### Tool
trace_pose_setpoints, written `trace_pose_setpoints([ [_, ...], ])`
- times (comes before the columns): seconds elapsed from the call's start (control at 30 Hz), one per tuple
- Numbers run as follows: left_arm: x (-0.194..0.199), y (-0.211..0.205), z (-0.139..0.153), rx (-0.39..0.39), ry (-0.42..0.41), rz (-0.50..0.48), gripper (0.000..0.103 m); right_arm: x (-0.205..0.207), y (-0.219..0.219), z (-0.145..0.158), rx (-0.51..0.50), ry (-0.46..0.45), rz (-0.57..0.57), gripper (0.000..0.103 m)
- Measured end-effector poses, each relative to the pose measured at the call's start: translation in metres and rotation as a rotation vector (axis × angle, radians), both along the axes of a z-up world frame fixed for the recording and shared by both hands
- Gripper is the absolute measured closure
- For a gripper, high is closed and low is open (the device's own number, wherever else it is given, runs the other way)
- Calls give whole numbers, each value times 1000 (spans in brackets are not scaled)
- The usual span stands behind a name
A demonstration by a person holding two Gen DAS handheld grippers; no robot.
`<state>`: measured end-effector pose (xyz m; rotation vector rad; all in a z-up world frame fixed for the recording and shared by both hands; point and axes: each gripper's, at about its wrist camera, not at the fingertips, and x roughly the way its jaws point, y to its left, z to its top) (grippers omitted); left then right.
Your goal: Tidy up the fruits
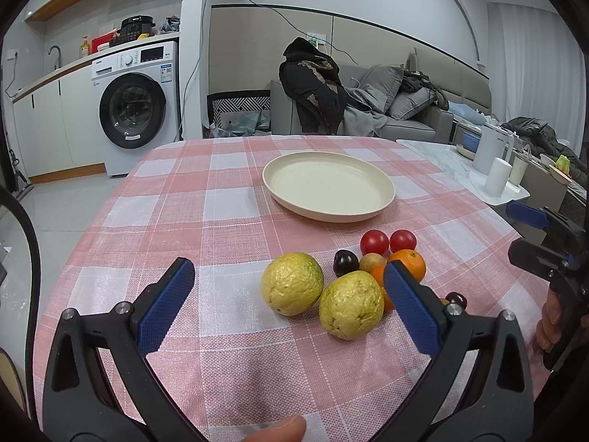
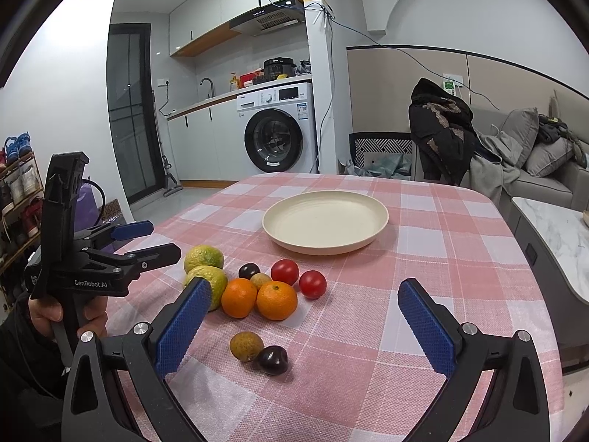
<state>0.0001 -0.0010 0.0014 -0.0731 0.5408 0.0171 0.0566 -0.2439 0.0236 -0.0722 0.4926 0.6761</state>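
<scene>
Inspector: The fruit lies clustered on the checked tablecloth [image 2: 368, 294], near side: two yellow-green guavas [image 1: 292, 283], two oranges [image 2: 277, 300], two red tomatoes [image 2: 284, 272], and small dark and brown fruits.

Clerk: And the plate [image 2: 279, 237]?

Inspector: Cream, on the far side of the cluster, holding nothing. By that, no fruit is sorted yet; all of it is left.

Clerk: The tools?

Inspector: The left gripper [image 1: 291, 291] stands spread wide near the guavas, gripping nothing. The right gripper [image 2: 303, 307] is likewise apart and bare.
</scene>
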Motion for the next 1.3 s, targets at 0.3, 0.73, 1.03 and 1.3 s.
trace_pose_setpoints([
  [0.3, -1, 0, 0, 0, -2, 0, 1, 0, 0, 0, 0, 0, 0, 0],
  [0.73, 0, -1, 0, 2, 0, 1, 1, 1, 0, 0, -5, -1, 3, 0],
  [1.03, -1, -1, 0, 4, 0, 2, 1, 3, -1, -2, -10, 11, -16, 0],
  [1.3, -2, -8, 0, 62, -9, 10, 1, 13, 6, -9, -67, 53, -37, 0],
])
